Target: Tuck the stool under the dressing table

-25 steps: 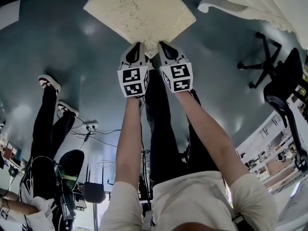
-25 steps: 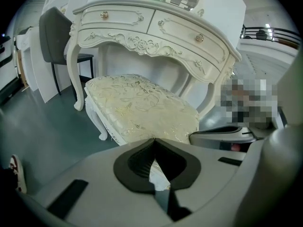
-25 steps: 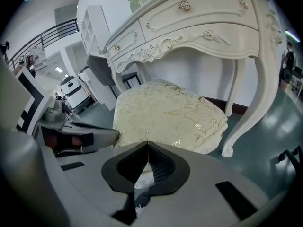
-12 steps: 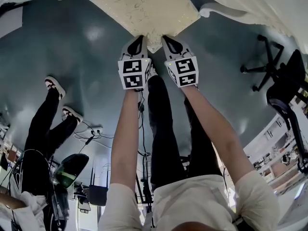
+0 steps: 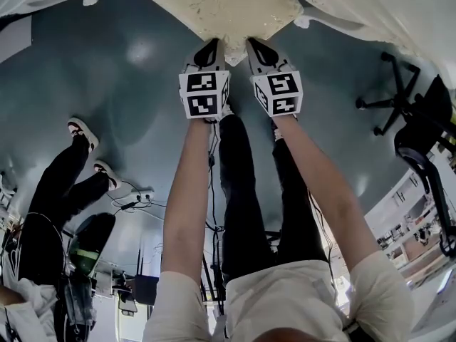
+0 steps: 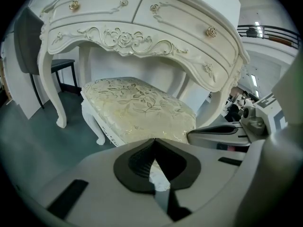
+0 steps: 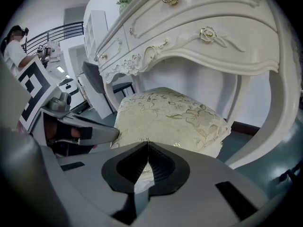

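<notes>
Pushing the stool [image 5: 221, 6] in is how we're reading this: its cream floral cushion [image 7: 170, 115] is sitting partway under the dressing table [image 6: 203, 13], far side beneath the carved apron [image 6: 128, 39], near corner poking out toward us over the dark floor [image 5: 128, 84]. We're holding the left gripper [image 5: 211, 47] and right gripper [image 5: 254, 46] side by side at that near corner, presumably so the shove is going straight into the gap between the curved table legs [image 6: 53, 96] rather than twisting the stool. Both sets of jaws are showing closed tip to tip. Cushion fabric is showing through the opening behind the tips, but we're not reading that as a clamp; closed jaws are serving as blunt pushers. We can't tell whether the tips are touching the cushion edge or sitting just beside it. Head view is giving us the pair's alignment, an office chair [image 5: 399, 105] well off to the right and a bystander's legs [image 5: 71, 184] at left, but it's cropping the table to slivers. Gripper views are supplying the rest: drawers with gold knobs [image 7: 207, 33], the stool's white carved leg [image 6: 97, 131], and clearance under the apron, which is looking adequate.
</notes>
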A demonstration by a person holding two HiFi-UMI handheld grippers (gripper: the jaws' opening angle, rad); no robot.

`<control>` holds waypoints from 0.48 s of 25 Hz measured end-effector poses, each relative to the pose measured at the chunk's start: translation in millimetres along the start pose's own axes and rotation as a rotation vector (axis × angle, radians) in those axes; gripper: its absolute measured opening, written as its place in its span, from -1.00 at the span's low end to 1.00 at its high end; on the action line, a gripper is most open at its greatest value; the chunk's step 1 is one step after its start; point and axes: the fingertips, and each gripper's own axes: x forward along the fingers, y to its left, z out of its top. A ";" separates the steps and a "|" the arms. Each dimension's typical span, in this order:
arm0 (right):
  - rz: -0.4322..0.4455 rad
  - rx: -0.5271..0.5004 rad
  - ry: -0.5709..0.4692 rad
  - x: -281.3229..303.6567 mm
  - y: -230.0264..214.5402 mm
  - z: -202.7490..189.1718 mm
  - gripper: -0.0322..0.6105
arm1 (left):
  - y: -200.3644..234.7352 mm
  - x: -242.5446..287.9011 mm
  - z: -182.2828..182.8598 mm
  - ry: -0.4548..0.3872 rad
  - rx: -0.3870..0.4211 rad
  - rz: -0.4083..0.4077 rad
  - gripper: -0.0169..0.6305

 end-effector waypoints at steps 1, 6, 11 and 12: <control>-0.003 0.007 -0.005 2.1 -3.7 2.4 -0.76 | -0.3 3.5 3.2 -0.001 0.004 -0.004 -0.90; -0.011 0.023 -0.012 9.3 -20.5 14.5 -0.76 | -3.5 17.2 17.7 -0.008 0.046 -0.041 -0.90; -0.047 0.006 -0.007 17.2 -36.1 24.7 -0.76 | -6.7 20.1 31.7 -0.033 0.061 -0.064 -0.90; -0.055 0.001 -0.007 19.0 -38.7 27.6 -0.76 | -6.0 18.8 33.8 -0.041 0.061 -0.060 -0.90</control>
